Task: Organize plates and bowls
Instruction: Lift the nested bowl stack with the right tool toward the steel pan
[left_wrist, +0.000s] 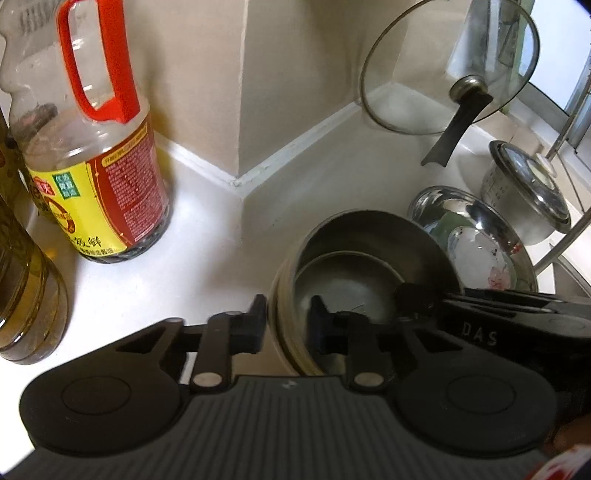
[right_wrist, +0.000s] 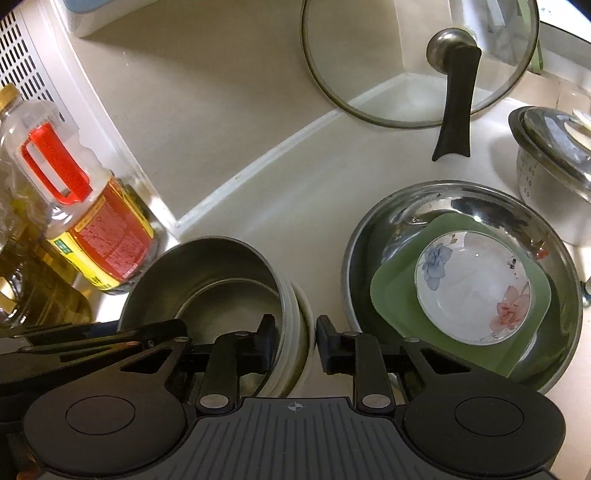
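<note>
A stack of steel bowls with cream outer walls (left_wrist: 354, 266) (right_wrist: 221, 280) stands on the white counter. My left gripper (left_wrist: 286, 325) straddles its left wall, one finger outside and one inside, shut on the rim. My right gripper (right_wrist: 295, 338) straddles the right wall the same way, shut on it. To the right, a wide steel basin (right_wrist: 554, 243) (left_wrist: 476, 214) holds a green square plate (right_wrist: 395, 295) with a small flowered dish (right_wrist: 472, 288) on top.
A soy sauce bottle with a red handle (left_wrist: 107, 184) (right_wrist: 92, 229) and an oil bottle (left_wrist: 22, 288) stand at the left. A glass pot lid (right_wrist: 417, 62) (left_wrist: 447, 66) leans on the back wall. A lidded steel pot (right_wrist: 550, 170) (left_wrist: 524, 195) stands at the right.
</note>
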